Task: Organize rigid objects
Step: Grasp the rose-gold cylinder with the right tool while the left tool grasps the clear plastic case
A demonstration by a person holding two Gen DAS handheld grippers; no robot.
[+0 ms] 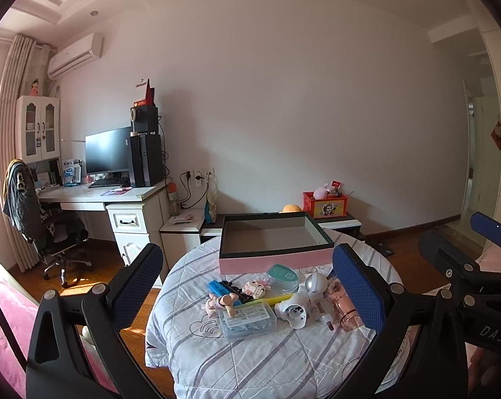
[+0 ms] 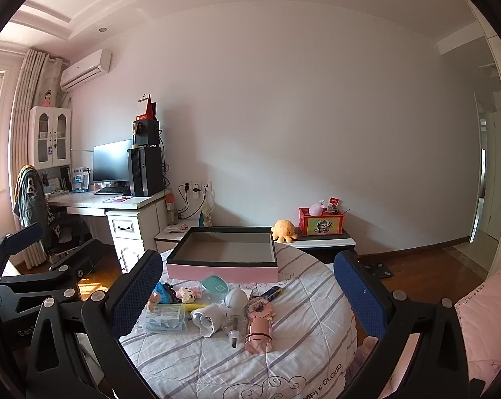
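Observation:
A pink box (image 1: 273,261) (image 2: 222,272) with a dark rim stands open and empty at the far side of a round table covered in a striped quilt (image 1: 250,359) (image 2: 283,339). In front of it lies a heap of small items: a clear plastic case (image 1: 247,321) (image 2: 164,319), a white plug-like device (image 1: 292,312) (image 2: 207,321), a pink bottle (image 1: 345,312) (image 2: 258,332), a teal lid (image 1: 280,274) (image 2: 214,284), a pink block figure (image 1: 255,288) (image 2: 188,294). My left gripper (image 1: 250,294) and right gripper (image 2: 250,299) hover open before the heap, holding nothing.
A white desk (image 1: 97,196) with monitor and computer tower stands at the back left, an office chair (image 1: 51,232) beside it. A low cabinet (image 2: 323,242) behind the table bears a red box and an orange plush. Wood floor surrounds the table; pink bedding (image 2: 483,316) lies right.

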